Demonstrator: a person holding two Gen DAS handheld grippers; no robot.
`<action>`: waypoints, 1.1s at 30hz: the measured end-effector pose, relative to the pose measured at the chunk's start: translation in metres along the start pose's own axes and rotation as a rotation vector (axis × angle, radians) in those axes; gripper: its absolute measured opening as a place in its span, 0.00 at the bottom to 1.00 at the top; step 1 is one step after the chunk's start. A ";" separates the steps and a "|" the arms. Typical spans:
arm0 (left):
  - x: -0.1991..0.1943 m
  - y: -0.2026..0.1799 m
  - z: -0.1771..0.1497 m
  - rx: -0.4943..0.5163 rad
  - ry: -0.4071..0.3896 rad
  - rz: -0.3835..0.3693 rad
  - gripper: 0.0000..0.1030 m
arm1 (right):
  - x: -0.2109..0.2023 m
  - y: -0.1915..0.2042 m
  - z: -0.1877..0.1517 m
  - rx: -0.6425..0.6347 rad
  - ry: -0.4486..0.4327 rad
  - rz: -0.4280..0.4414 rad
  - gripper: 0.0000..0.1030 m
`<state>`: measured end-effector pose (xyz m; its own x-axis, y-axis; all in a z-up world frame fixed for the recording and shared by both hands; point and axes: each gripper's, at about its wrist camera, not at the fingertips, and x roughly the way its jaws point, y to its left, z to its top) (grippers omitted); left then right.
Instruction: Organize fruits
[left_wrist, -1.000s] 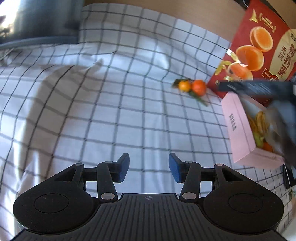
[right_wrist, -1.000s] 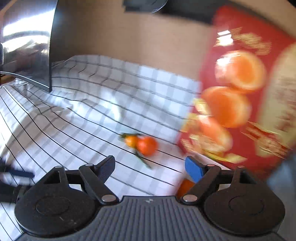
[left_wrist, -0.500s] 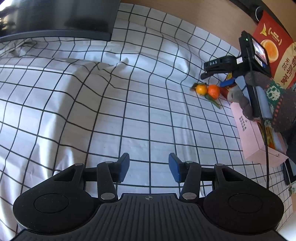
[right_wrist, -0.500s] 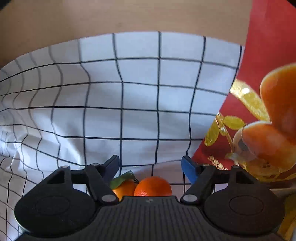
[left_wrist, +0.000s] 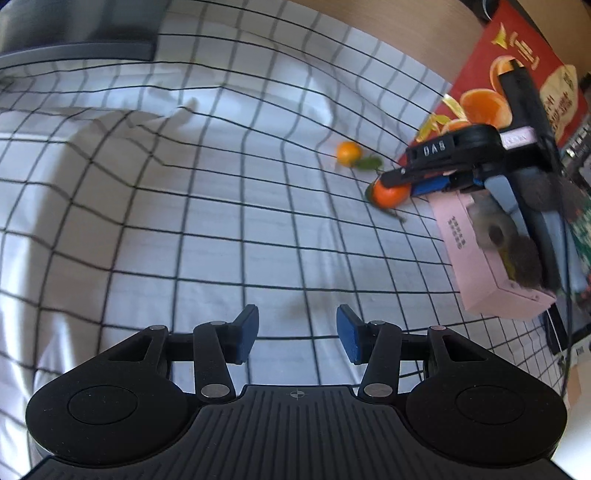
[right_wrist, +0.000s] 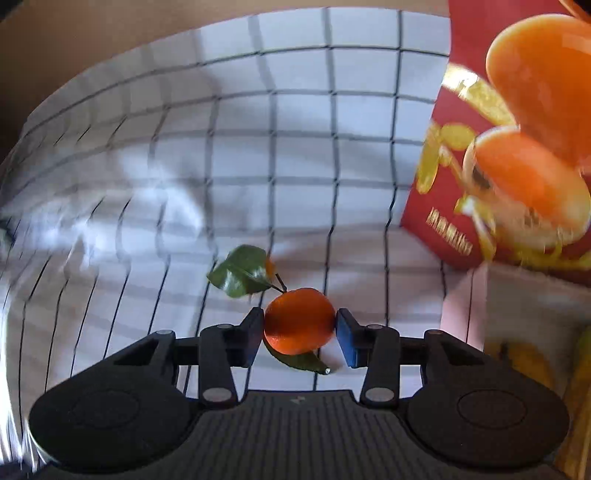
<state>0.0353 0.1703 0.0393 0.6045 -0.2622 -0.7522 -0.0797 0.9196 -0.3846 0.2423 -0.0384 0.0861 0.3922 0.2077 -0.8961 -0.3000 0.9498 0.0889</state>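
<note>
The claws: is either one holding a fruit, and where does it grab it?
The right claw has just been closing on the tangerine, pads pressing its two sides. The left claw holds nothing.

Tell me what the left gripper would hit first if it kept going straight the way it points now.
Probably just the checked cloth. The left gripper is open with nothing between its pads, and it points down at bare cloth. The small orange and pink box lie off to the right, out of line.
</note>
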 end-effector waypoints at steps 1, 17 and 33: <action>0.002 -0.001 0.001 0.007 0.002 -0.003 0.50 | -0.004 0.003 -0.006 -0.017 0.002 0.007 0.41; 0.041 -0.039 0.095 0.182 -0.115 -0.076 0.50 | -0.079 0.040 -0.120 -0.215 -0.003 0.097 0.41; 0.161 -0.109 0.135 0.389 -0.066 0.105 0.49 | -0.127 0.017 -0.191 -0.162 -0.103 -0.003 0.57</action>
<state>0.2487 0.0671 0.0322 0.6597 -0.1536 -0.7357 0.1544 0.9857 -0.0673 0.0213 -0.0934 0.1181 0.4777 0.2357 -0.8463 -0.4311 0.9023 0.0079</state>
